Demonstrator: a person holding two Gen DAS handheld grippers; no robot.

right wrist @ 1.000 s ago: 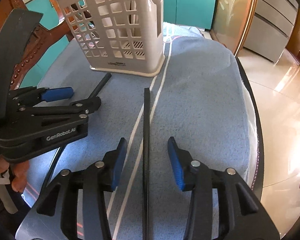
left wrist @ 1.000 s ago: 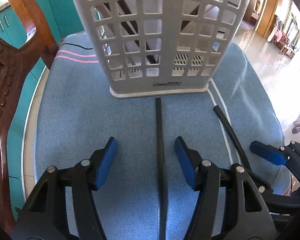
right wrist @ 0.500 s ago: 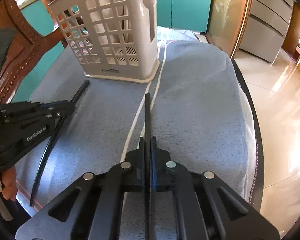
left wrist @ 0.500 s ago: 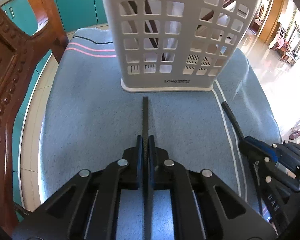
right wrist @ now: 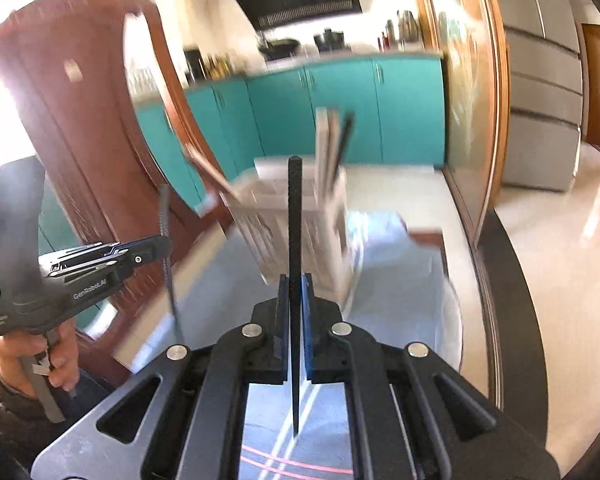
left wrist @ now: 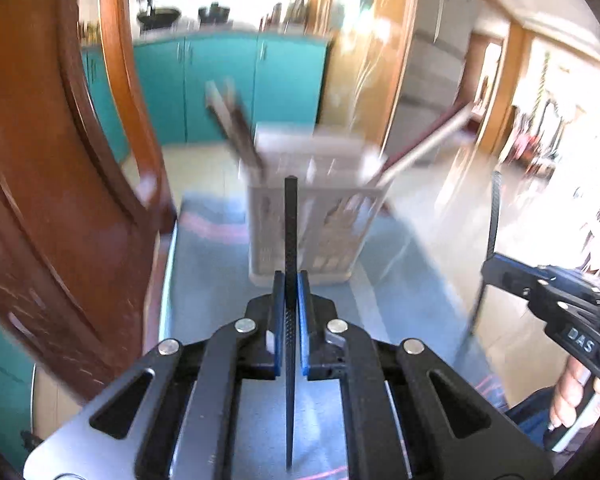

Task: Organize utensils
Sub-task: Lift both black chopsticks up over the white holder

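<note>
Left wrist view: left gripper (left wrist: 291, 292) clamped tight on a black chopstick (left wrist: 290, 232), blue pads (left wrist: 278, 320) pressing both flanks, stick running straight ahead past the fingertips and back under the frame. Just beyond the stick's tip, a white lattice utensil holder (left wrist: 312, 216), blurred, with pale and dark sticks leaning out of its top. Under and ahead of the claw, a blue cloth (left wrist: 204, 292) with a pink stripe covering the table. Left of the claw, a carved wooden chair back (left wrist: 60, 200); farther off, teal cabinets (left wrist: 220, 88) and a glossy tiled floor. Far right, right gripper (left wrist: 490, 266) seen side-on, closed on a second black chopstick (left wrist: 495, 216) standing near upright, a hand (left wrist: 572, 392) below on its handle.

Right wrist view: right gripper (right wrist: 295, 294) pinched shut on its chopstick (right wrist: 294, 220), blue pads (right wrist: 307, 320) against it, tip reaching over the holder (right wrist: 300, 220) ahead. Below the claw, cloth (right wrist: 400, 280) with white and pink lines, dark table rim (right wrist: 500, 280) to the right. Left, left gripper (right wrist: 162, 242) holding its chopstick (right wrist: 165, 216), hand (right wrist: 24, 360) on the grip, chair back (right wrist: 80, 120) behind. Beyond, teal cabinets (right wrist: 340, 112), a range hood, a steel fridge (right wrist: 540, 80) far right.
</note>
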